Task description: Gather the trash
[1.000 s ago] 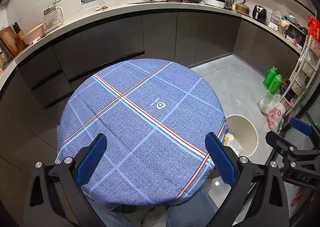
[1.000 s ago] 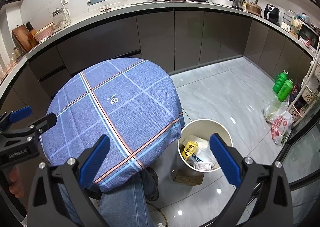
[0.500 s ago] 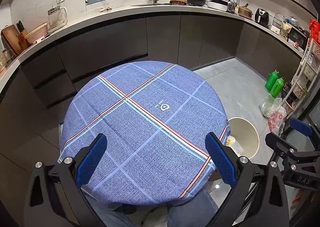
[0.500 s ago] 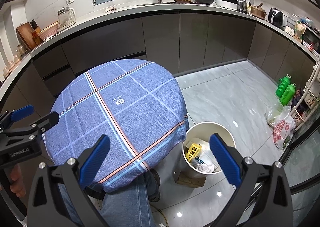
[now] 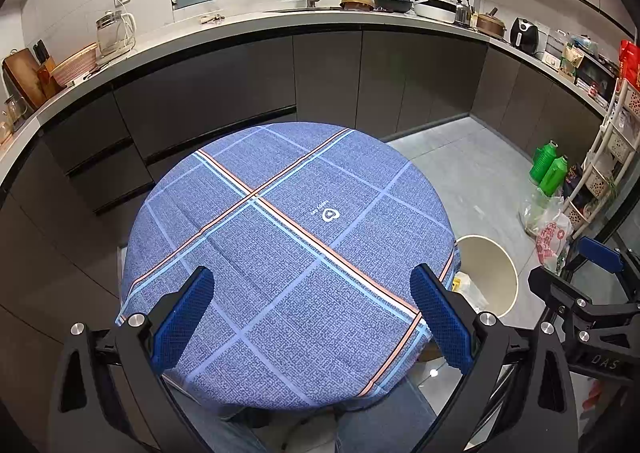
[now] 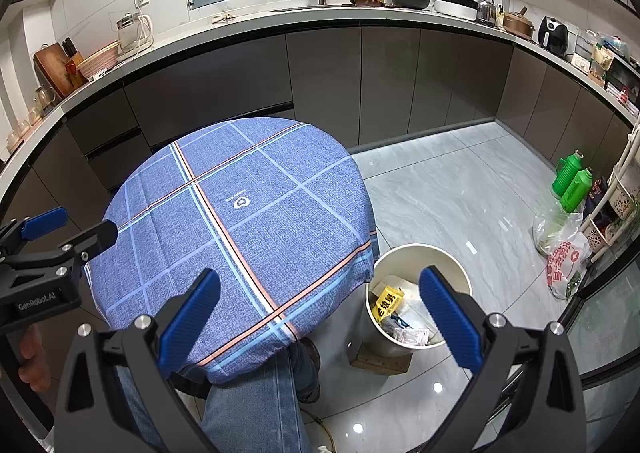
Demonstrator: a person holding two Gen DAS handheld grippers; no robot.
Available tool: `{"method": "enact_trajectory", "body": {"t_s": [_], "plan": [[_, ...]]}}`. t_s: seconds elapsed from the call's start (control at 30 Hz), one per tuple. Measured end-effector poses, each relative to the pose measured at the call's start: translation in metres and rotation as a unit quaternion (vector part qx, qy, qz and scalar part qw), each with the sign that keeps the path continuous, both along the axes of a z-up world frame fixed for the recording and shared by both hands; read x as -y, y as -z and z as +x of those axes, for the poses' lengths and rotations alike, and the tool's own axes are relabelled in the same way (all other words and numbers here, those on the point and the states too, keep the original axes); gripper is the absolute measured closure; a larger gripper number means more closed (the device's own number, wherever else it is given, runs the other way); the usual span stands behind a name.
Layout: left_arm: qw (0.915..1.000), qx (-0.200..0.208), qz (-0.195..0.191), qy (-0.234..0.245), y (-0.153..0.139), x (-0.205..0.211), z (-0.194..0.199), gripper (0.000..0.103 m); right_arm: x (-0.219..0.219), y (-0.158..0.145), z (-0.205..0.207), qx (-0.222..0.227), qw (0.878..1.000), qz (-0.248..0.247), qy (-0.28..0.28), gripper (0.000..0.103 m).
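We held the left gripper (image 5: 312,317) above the near part of the round table (image 5: 280,213), its blue pads (image 5: 182,319) spread wide apart with nothing between them. The right gripper (image 6: 320,317) hung over the table's right edge, its fingers likewise parted and empty, one pad over the cloth and the other over the bin. The blue checked tablecloth (image 6: 240,221) lay flat, and we saw no loose item on it in either view. The trash sat in the cream round bin (image 6: 420,253) on the grey floor, just beside the table on our right: a yellow packet (image 6: 386,303) with dark lettering leaned against the inner wall, with white wrappers (image 6: 412,333) under it. The bin stood on a flat piece of cardboard (image 6: 380,363). A jeans-clad leg (image 6: 248,405) showed below the table's rim. Further right, two green bottles (image 6: 572,177) stood near a white rack, with a printed plastic bag (image 6: 564,257) on the floor beside them. Dark cabinets under a pale counter (image 5: 240,27) curved behind.
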State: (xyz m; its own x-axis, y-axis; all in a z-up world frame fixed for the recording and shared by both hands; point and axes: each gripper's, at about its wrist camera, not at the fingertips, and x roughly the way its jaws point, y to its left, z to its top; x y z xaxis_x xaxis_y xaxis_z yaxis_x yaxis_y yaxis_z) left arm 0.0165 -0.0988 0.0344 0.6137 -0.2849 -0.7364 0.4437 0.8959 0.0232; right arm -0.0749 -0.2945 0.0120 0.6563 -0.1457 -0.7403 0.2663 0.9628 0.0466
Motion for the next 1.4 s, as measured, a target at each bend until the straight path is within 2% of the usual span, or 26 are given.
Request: {"method": "enact_trajectory", "body": {"t_s": [1.4], "plan": [[1.0, -0.004, -0.001, 0.0, 0.0008, -0.0001, 0.0005, 0.008, 0.0011, 0.005, 0.0031, -0.003, 1.0, 0.003, -0.008, 0.003]]}}
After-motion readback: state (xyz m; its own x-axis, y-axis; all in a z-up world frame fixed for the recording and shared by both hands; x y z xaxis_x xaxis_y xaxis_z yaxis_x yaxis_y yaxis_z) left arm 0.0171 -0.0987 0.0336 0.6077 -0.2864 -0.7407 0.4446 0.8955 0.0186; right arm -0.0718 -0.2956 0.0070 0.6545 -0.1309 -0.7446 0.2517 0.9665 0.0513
